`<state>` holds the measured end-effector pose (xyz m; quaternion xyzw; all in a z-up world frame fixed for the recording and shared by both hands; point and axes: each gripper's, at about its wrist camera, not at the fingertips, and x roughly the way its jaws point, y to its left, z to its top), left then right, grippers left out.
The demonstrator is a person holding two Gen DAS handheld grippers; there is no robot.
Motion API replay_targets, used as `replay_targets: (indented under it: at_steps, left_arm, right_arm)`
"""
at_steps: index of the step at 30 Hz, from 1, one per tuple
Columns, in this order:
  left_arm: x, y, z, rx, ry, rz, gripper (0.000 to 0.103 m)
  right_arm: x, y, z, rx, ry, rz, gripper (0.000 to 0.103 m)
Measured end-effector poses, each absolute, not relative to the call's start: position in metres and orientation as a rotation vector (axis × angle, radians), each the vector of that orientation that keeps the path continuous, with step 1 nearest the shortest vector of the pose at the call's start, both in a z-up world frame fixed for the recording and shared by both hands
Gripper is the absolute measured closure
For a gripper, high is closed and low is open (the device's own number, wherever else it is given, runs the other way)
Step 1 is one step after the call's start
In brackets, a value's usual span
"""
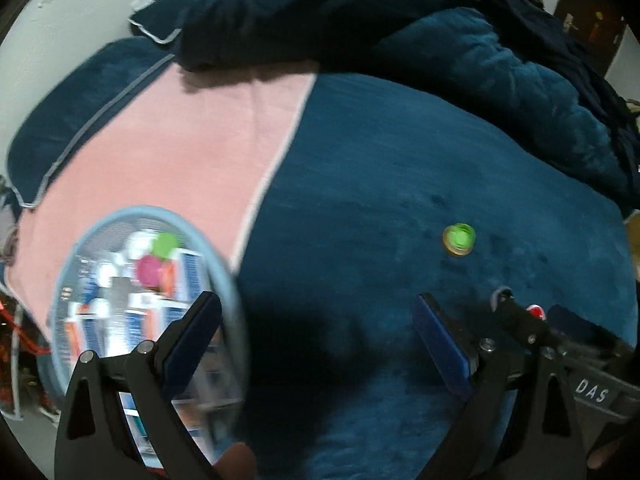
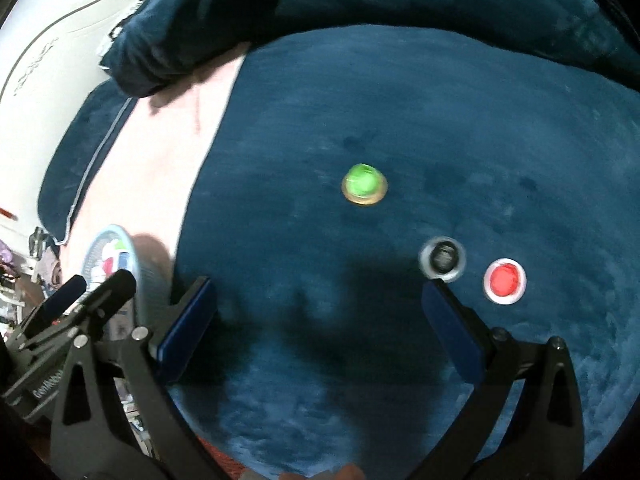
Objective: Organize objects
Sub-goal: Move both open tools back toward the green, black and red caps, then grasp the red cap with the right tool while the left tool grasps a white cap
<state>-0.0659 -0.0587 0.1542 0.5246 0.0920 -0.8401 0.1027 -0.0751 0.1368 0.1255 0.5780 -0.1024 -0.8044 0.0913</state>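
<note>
Both claws empty and spread wide: left gripper beside the blue basket on the pink cloth, right gripper over the blue blanket. Best next: centre the right claw on the black cap just ahead, then clamp squarely; the green cap lies farther off and the red cap just beside the black one. Basket contents blurred, unreadable.

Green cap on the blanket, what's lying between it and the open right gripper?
Nothing. In the right wrist view, only bare blue blanket and a shadow lie between the green cap and the right gripper. The black cap sits off by one finger.
</note>
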Motion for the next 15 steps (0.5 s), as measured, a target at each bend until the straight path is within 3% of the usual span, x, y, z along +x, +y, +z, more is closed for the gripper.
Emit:
replay_targets:
  at_steps: [9,15]
  left_arm:
    - [-0.074,-0.034,0.112,1.653,0.395,-2.449,0.006]
    - [-0.075,-0.036,0.101,1.665,0.513,-2.410,0.006]
  right_arm:
    - [-0.067,0.202,0.102,1.764,-0.406,-2.439,0.000]
    - [-0.066,0.251,0.076,1.742,-0.758,-2.319,0.000]
